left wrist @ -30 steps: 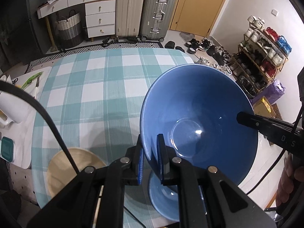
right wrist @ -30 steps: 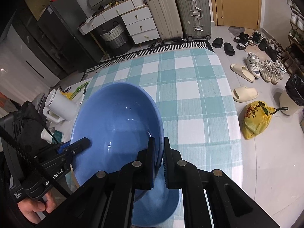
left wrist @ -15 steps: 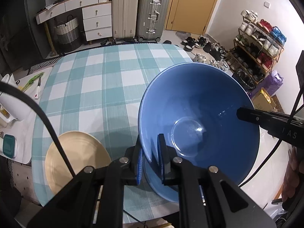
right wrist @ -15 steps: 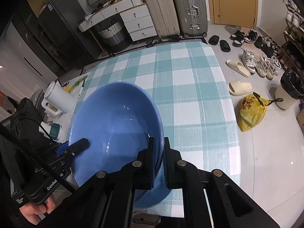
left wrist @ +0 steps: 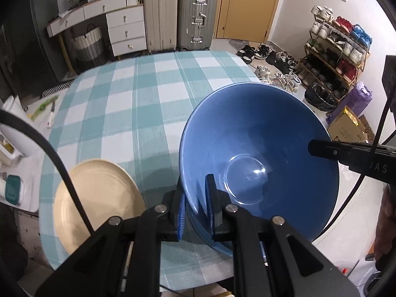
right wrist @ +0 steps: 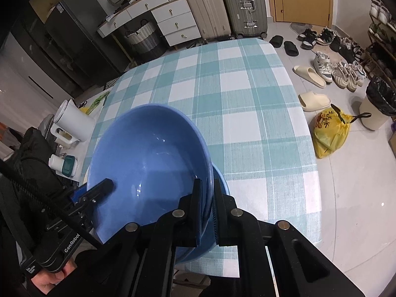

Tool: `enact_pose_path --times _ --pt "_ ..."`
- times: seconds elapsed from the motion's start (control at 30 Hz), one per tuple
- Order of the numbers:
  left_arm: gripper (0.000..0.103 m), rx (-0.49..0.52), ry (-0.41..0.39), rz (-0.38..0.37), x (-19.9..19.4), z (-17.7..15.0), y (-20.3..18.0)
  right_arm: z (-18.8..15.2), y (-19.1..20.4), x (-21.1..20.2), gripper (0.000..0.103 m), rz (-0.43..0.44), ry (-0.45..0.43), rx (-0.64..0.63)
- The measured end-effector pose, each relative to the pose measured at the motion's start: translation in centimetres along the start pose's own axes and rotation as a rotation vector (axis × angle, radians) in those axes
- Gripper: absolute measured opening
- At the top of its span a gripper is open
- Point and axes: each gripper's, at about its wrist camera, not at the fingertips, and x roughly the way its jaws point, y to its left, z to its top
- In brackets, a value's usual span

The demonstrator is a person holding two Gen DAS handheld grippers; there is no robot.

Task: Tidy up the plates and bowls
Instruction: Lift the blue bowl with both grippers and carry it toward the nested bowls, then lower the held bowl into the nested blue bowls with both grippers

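Observation:
A large blue bowl [left wrist: 259,148] is held up over the near edge of the checked table [left wrist: 138,99] by both grippers. My left gripper [left wrist: 195,203] is shut on its near-left rim. My right gripper [right wrist: 207,198] is shut on the opposite rim of the bowl [right wrist: 148,163]. A second blue dish [right wrist: 220,180] lies on the table right under the bowl, mostly hidden. A cream plate [left wrist: 99,200] lies on the table to the left of the bowl. The right gripper's finger also shows in the left wrist view [left wrist: 346,153].
A white jug [right wrist: 71,121] and small containers [right wrist: 68,164] stand on a side surface left of the table. Suitcases [left wrist: 180,17], drawers, a shoe rack [left wrist: 339,49], slippers and a yellow bag [right wrist: 331,131] are on the floor around the table.
Both grippers have risen with the blue bowl. The table looks farther below and more of the cream plate shows.

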Motion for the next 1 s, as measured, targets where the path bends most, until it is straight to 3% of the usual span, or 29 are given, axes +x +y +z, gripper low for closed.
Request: enact_pose_path --times 0.53,0.77,1.0 --pt "0.013 0.066 0.004 0.053 2.2 -3.1 -0.6 -2.9 0.0 3.2 0.008 -0.072 0.077 -0.060" --pt "0.013 0.078 -0.003 0.064 2.5 -3.4 -0.5 -3.4 0.1 3.7 0.008 -0.076 0.063 -0.075" --pt "0.014 0.103 -0.018 0.097 3.6 -4.5 -0.7 -3.9 1.7 3.6 0.009 -0.153 0.029 -0.174"
